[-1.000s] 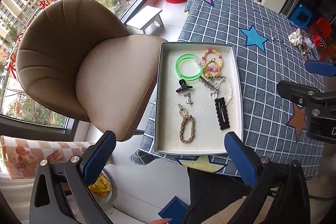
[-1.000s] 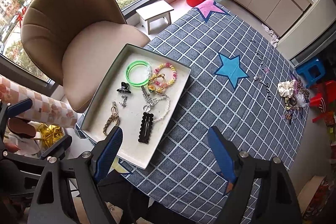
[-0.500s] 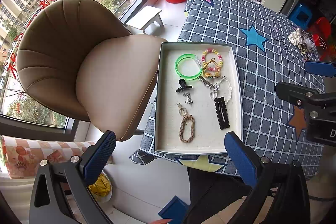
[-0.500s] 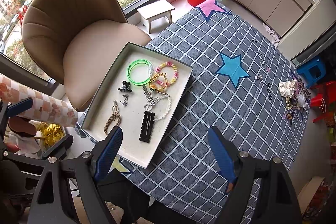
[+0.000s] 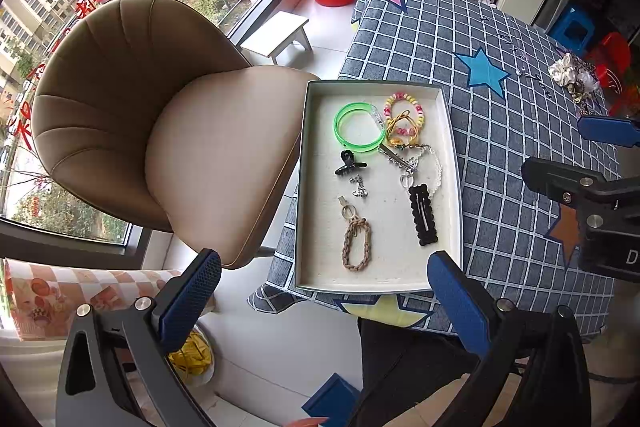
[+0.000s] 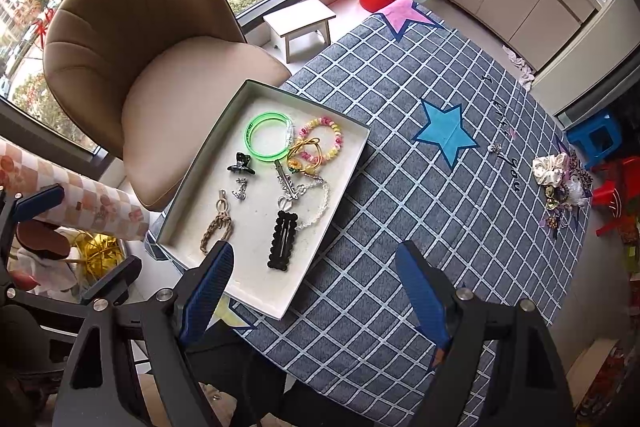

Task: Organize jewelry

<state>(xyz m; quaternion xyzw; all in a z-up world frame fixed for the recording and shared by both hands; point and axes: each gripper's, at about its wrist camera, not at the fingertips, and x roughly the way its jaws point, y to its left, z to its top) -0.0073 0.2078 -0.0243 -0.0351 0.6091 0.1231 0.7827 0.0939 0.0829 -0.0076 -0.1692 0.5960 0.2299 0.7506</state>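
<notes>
Left wrist view: the left gripper (image 5: pixel 320 303) hangs high above the near end of the tray (image 5: pixel 456 163), jaws spread wide, nothing between them. The tray sits at the table's near left edge, partly past it, beside the brown chair (image 5: pixel 160 131). Inside it: a green bangle (image 5: pixel 357 129) and a beaded bracelet (image 5: pixel 404 111) toward the far end, a black claw clip (image 5: pixel 349 163) mid-tray, a braided cord bracelet (image 5: pixel 356 243) and a black snap clip (image 5: pixel 423 215) toward the near end. A scrunchie pile (image 5: pixel 574 77) waits at the table's far right edge.

Right wrist view: the right gripper (image 6: pixel 316 291) hovers over the tray's near right corner and the checked tablecloth (image 6: pixel 400 115), jaws also spread, empty. The scrunchie pile (image 6: pixel 560 179) lies well apart from the tray (image 6: pixel 352 163), with a small charm (image 6: pixel 495 147) on the cloth beside the blue star (image 6: pixel 446 133).

By my reading, we're between picks. Next call: reach across to the far right edge, drop low, and pinch one loose piece cleanly out of that tangle.
</notes>
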